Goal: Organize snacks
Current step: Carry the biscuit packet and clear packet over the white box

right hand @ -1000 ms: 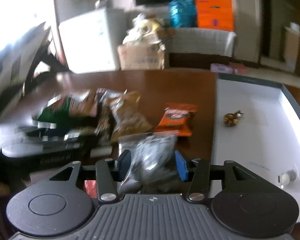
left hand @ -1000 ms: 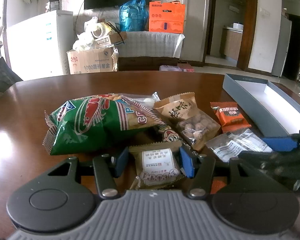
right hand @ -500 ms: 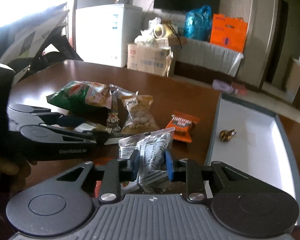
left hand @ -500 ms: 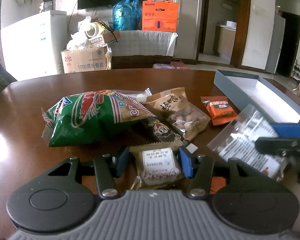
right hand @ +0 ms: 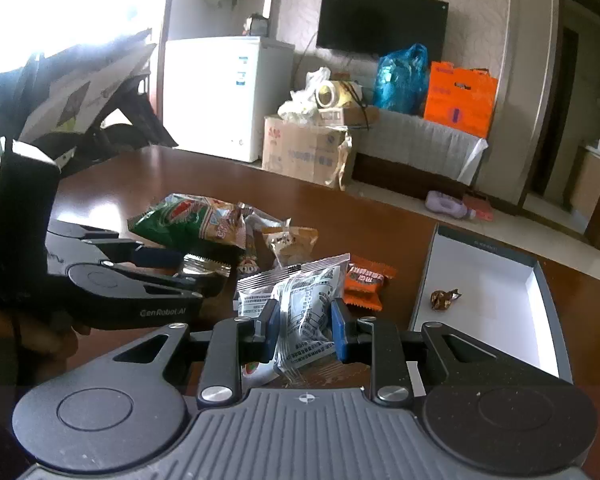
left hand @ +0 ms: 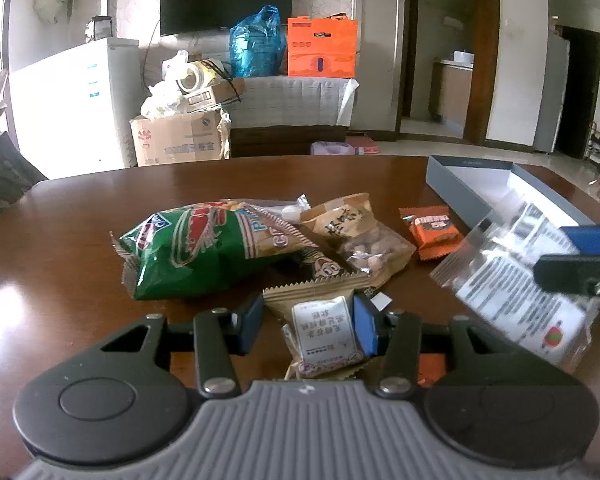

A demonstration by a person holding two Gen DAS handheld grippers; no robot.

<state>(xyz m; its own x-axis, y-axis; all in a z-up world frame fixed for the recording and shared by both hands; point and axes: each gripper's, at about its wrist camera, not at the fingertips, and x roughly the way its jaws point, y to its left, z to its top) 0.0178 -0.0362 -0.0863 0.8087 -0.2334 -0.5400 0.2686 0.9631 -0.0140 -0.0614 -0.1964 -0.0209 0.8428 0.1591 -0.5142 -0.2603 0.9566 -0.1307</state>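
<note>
a clear printed packet (right hand: 306, 312) is pinched between the pads of the right gripper (right hand: 305, 326), lifted off the table (right hand: 340, 216). the left gripper (left hand: 306, 324) is closing around a brown snack packet (left hand: 324, 328), its right pad touching it, the left one apart. the grey box (right hand: 432, 264) lies to the right.

Right tool (right hand: 305, 326), loose around the clear packet (right hand: 300, 304) a second ago, now pinches it clear of the tabletop (right hand: 360, 232); left tool (left hand: 306, 328) jaws closing around the brown packet (left hand: 324, 328).

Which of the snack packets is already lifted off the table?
The clear packet with printed text, pinched in the right tongs near the grey box. The green bag and orange packet lie flat.
</note>
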